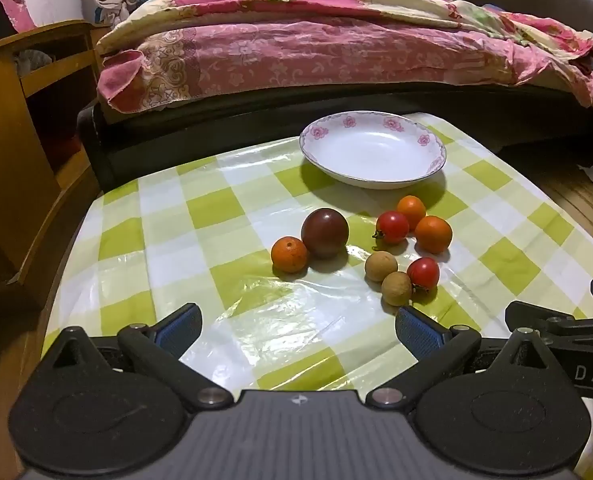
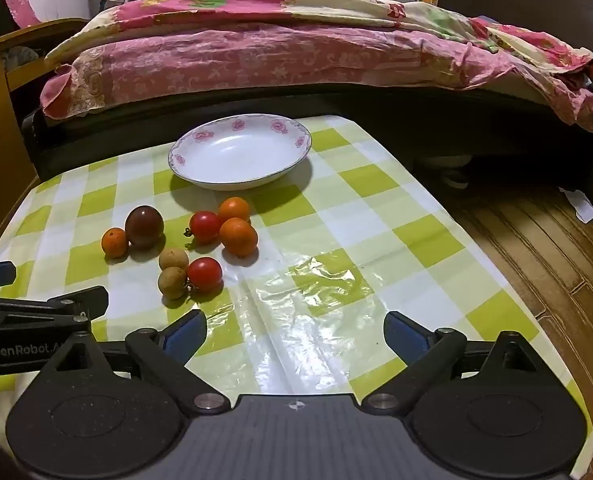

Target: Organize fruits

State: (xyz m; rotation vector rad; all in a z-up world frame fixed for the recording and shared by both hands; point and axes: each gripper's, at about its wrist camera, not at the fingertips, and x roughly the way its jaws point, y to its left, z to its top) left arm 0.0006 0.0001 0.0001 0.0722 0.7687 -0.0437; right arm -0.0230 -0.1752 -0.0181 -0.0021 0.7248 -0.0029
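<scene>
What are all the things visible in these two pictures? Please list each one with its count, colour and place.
plate: 1, white with a pink flower rim, empty, far side of the table.
oranges: 3, orange; two right of centre near the plate, one at the left touching the dark fruit.
dark fruit: 1, dark purple-brown, round, left group.
tomatoes: 2, red; one beside the two oranges, one nearer the camera.
longans: 2, tan, side by side, close to the nearer tomato.
tablecloth: 1, green and white checks, glossy, covers the table.
bed: 1, pink floral bedding, behind the table.
wooden cabinet: 1, yellow-brown, at the left.
left gripper: 1, black with blue pads, open, nothing between.
right gripper: 1, same colours, open, nothing between.
</scene>
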